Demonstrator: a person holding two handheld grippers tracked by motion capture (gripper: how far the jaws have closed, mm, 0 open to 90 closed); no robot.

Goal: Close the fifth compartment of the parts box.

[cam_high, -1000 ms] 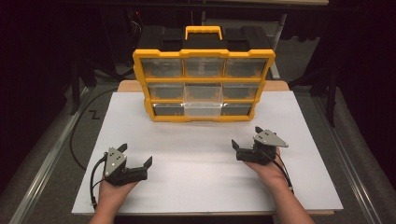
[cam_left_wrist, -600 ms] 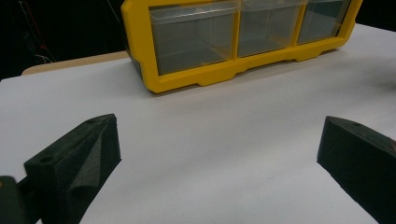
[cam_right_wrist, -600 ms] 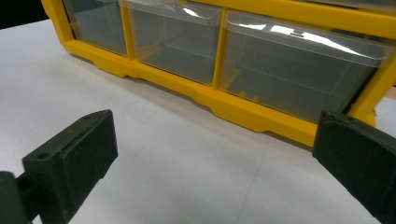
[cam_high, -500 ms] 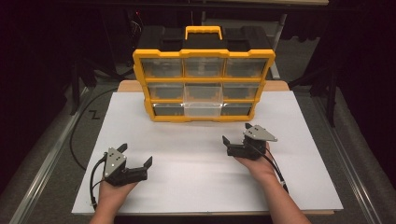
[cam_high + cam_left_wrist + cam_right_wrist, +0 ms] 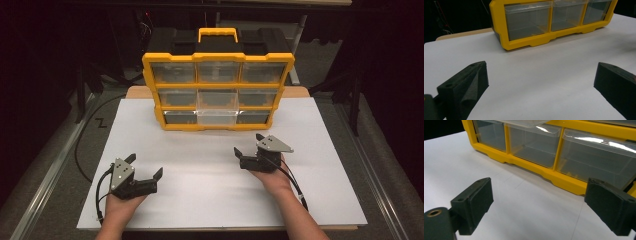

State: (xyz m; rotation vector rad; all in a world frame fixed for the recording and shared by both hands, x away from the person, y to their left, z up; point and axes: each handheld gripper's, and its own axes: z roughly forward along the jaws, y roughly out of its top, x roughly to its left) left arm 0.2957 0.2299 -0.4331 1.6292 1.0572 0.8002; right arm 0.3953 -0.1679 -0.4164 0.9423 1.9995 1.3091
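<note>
High view: we see a yellow drawer cabinet (image 5: 218, 92) standing upright at the far edge of a white table (image 5: 210, 200), its black top and yellow handle (image 5: 218, 34) toward the dark background. Nine clear drawers sit in three rows; the bottom middle drawer (image 5: 217, 117) seems to stand slightly forward of its neighbours, though at this distance we cannot be sure.

The right gripper (image 5: 248, 145) is held above the white surface near the cabinet's lower right corner, apart from it. Its jaws stand wide with nothing between them and have just been closing a little. In the right gripper view the cabinet's yellow base rail (image 5: 564, 180) runs just beyond the jaws.

The left gripper (image 5: 145, 166) rests near the front left of the table, well apart from the cabinet, jaws wide and empty.

Bare white surface lies between the two grippers and along the cabinet front.
</note>
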